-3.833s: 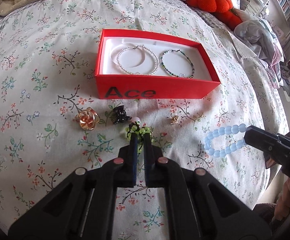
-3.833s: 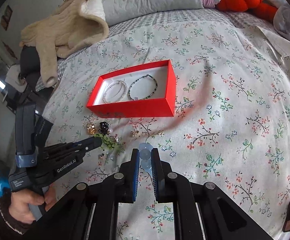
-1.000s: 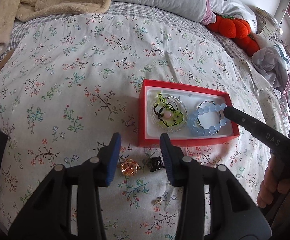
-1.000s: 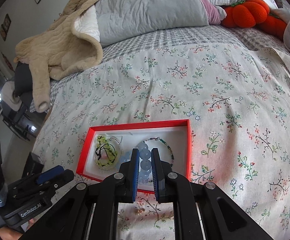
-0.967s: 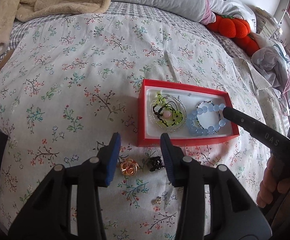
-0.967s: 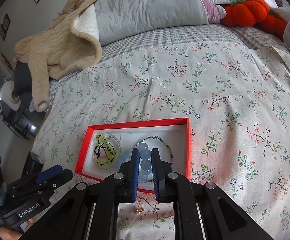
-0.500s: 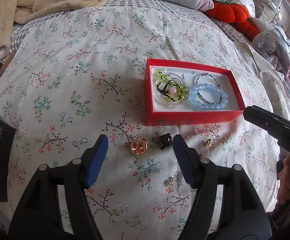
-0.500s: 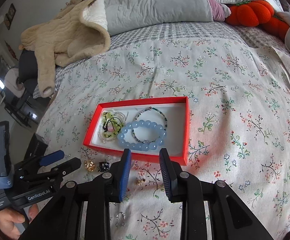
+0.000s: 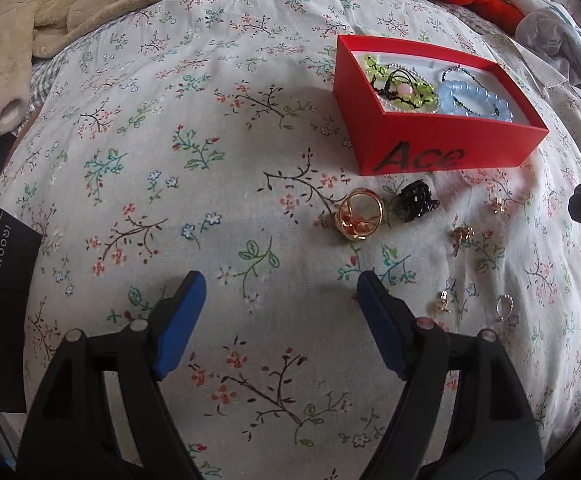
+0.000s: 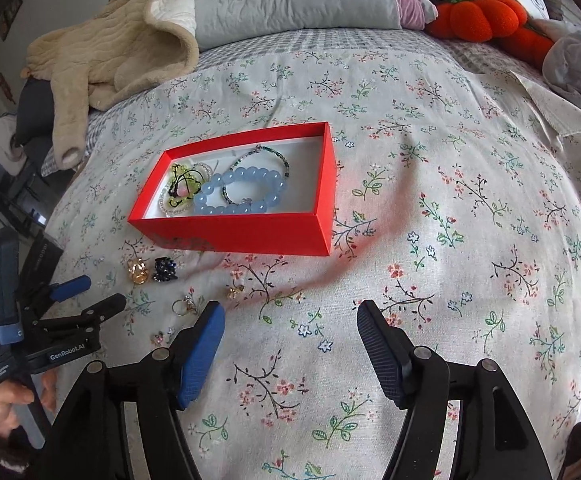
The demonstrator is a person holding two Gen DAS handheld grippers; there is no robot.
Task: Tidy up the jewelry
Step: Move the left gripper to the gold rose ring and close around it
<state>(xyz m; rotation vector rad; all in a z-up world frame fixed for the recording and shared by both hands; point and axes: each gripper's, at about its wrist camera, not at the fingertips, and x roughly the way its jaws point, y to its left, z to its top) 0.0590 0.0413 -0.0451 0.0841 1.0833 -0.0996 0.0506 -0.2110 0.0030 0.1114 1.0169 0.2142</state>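
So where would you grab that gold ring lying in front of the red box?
Probably by its band. The gold ring lies tilted on the soft bedspread, its hoop facing up and the ornament low on one side. Coming from above, with one finger on each outer side of the hoop, looks safest. The black clip sits close on its right, so keep the fingers clear of that side.

red box (image 9: pixel 442 148), pale blue bead bracelet (image 10: pixel 238 192), floral bedspread (image 9: pixel 210 152)

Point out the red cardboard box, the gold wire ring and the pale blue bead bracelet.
red cardboard box (image 9: pixel 442 142): left wrist view, on its front wall above the lettering.
gold wire ring (image 9: pixel 359 215): left wrist view, on the ring's middle.
pale blue bead bracelet (image 10: pixel 214 189): right wrist view, on a bead at its left side.
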